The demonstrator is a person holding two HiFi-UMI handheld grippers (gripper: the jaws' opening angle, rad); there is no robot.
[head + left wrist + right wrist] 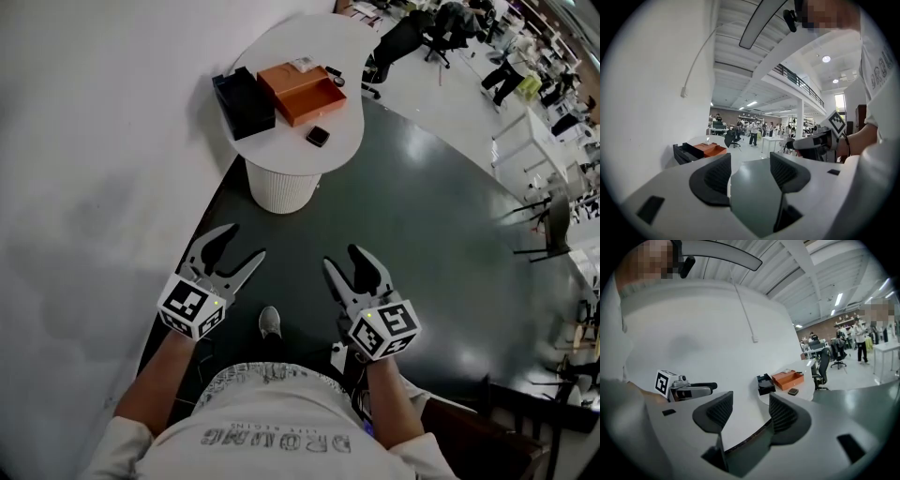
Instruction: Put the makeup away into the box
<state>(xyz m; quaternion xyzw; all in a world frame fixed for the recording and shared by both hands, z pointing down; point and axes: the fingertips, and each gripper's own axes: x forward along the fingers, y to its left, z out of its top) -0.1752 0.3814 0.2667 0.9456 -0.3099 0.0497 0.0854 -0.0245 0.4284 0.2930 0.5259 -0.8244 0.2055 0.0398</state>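
Head view: I count two hand-held grippers, one white table, one orange box, one black box and one small dark compact. The left gripper [246, 240] and the right gripper [341, 257] are held side by side over the dark floor [422, 234]. Both point toward the table, each with its jaws standing apart and nothing between them. Each gripper's own view shows bare pads with only floor and wall beyond. The table [342, 131] stands on a ribbed white pedestal [281, 187] well ahead of both grippers, beside the white wall [94, 141]. On it the orange box [302, 92] lies open side up, its long axis running from upper left to lower right in this view. The black box [243, 101] lies just beside it on the wall side, its long axis roughly parallel. The compact [318, 136] lies flat near the table's near edge, just apart from the orange box. A few small items [333, 75] sit behind the orange box; I cannot tell what they are. One grey shoe [269, 323] shows on the floor between the person's forearms.
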